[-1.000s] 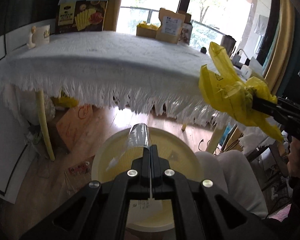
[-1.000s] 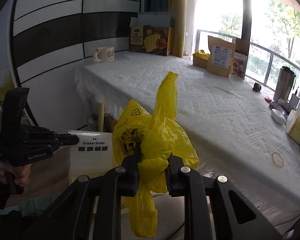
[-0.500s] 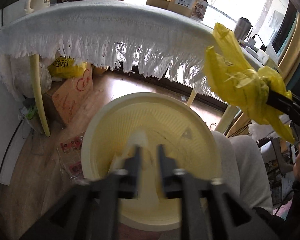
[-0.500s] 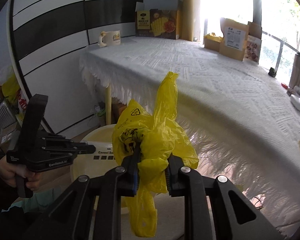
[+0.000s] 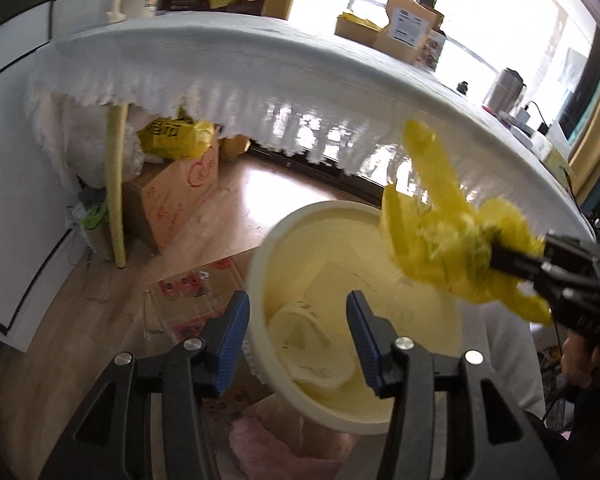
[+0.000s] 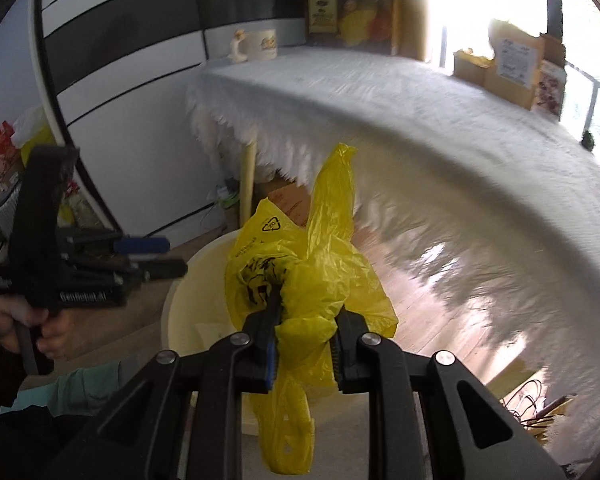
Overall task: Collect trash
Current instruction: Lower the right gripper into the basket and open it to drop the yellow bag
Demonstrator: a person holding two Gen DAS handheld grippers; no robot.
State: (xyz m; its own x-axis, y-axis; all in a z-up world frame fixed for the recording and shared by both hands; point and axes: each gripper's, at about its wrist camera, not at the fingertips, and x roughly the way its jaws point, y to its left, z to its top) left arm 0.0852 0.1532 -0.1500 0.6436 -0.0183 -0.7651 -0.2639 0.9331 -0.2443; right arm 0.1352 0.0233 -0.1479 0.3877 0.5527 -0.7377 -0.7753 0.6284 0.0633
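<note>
A round cream bin (image 5: 260, 280) stands on the floor below both grippers. My left gripper (image 5: 296, 308) hangs over it, its jaws opening and nothing between the blue pads (image 5: 236, 320). A white packet (image 5: 312, 336) lies inside the bin. My right gripper (image 6: 306, 320) is shut on a crumpled yellow plastic bag (image 6: 300, 264), held above the bin's rim (image 6: 172, 312). In the left wrist view the bag (image 5: 440, 240) and the right gripper (image 5: 496, 258) come in from the right over the bin's far edge. The left gripper (image 6: 172, 256) shows at the left of the right wrist view.
A table with a white fringed cloth (image 5: 260, 64) stands just behind the bin, its leg (image 5: 116, 184) at the left. A cardboard box (image 5: 172, 196) and a yellow bag (image 5: 176, 136) sit under it. A person's light-trousered knee (image 5: 508, 360) is right of the bin.
My left gripper opened and let the packet fall into the bin. Both grippers sank toward the bin, and the yellow bag came closer over its rim.
</note>
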